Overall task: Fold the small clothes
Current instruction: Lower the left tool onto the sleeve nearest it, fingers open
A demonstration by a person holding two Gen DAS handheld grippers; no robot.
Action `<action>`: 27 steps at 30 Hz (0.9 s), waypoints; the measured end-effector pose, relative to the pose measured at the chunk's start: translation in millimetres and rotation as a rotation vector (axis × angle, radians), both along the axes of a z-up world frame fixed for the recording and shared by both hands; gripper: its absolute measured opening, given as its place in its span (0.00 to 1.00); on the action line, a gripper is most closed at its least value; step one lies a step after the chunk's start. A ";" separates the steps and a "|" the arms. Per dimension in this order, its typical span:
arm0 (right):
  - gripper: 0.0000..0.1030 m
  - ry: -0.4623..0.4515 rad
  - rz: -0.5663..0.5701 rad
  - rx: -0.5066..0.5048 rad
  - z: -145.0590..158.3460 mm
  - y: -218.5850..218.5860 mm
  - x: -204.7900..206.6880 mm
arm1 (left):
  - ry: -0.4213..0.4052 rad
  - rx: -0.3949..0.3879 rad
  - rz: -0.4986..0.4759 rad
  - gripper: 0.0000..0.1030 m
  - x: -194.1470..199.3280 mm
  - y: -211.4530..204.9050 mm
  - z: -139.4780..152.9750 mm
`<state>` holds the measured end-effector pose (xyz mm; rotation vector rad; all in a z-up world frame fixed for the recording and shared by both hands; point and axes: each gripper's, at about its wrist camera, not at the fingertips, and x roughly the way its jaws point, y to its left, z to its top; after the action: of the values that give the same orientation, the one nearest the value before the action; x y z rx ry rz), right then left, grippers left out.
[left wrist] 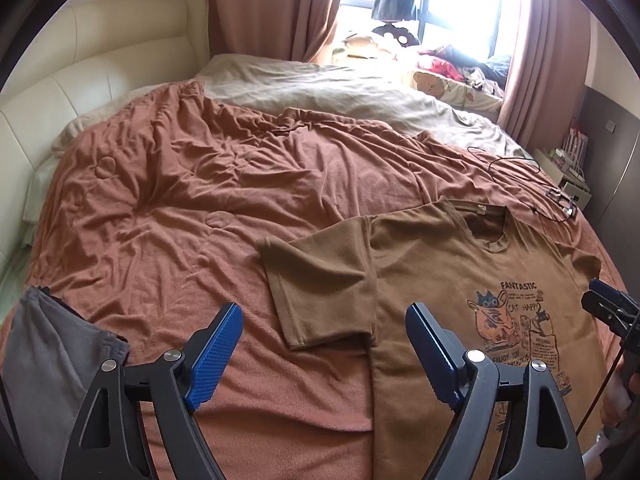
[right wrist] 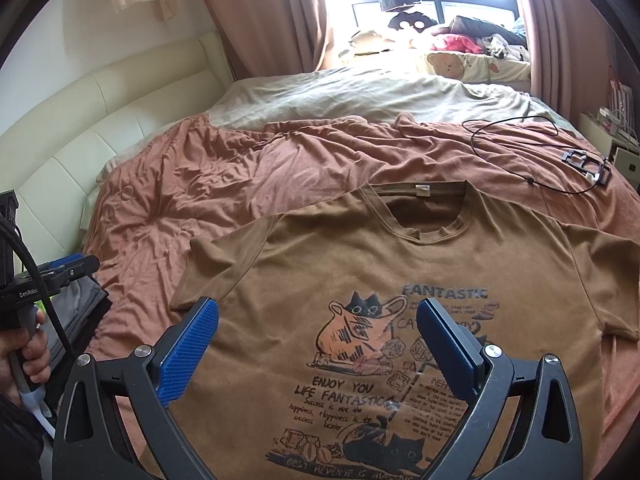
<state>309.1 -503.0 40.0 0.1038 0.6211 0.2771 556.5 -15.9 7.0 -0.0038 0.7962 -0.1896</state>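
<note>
A brown T-shirt [right wrist: 360, 256] with a cat print lies flat, front up, on the rust-coloured bedspread [left wrist: 168, 200], collar toward the window. In the left wrist view the T-shirt [left wrist: 432, 264] fills the right half, its left sleeve [left wrist: 320, 280] spread out flat. My left gripper [left wrist: 324, 320] hovers open above that sleeve and the shirt's left side, nothing between its blue pads. Above the printed chest my right gripper [right wrist: 318, 320] is open too and holds nothing. The left gripper's tips [right wrist: 72, 266] show at the right wrist view's left edge, and the right gripper's tips [left wrist: 604, 300] at the left wrist view's right edge.
Grey folded clothes [left wrist: 52, 352] sit at the near left of the bed. A black cable with a small frame [right wrist: 584, 164] lies beyond the shirt at the right. A cream headboard [left wrist: 80, 72] bounds the left side; pillows and toys [right wrist: 460, 52] line the window. A hand [right wrist: 28, 352] grips the left handle.
</note>
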 end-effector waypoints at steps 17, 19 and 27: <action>0.88 0.056 -0.080 -0.113 -48.8 51.9 84.3 | 0.187 0.038 0.088 0.71 113.2 21.2 -107.7; 0.87 0.084 -0.102 -0.111 -56.3 54.1 94.1 | 0.206 0.043 0.096 0.71 123.9 22.3 -117.9; 0.87 0.186 -0.124 0.032 -82.2 44.7 120.3 | 0.266 0.089 0.079 0.71 154.8 13.7 -151.3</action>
<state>429.5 -458.3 -42.2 0.2001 0.7914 0.1588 711.3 -2.2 -144.3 0.0236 1.0674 -0.0796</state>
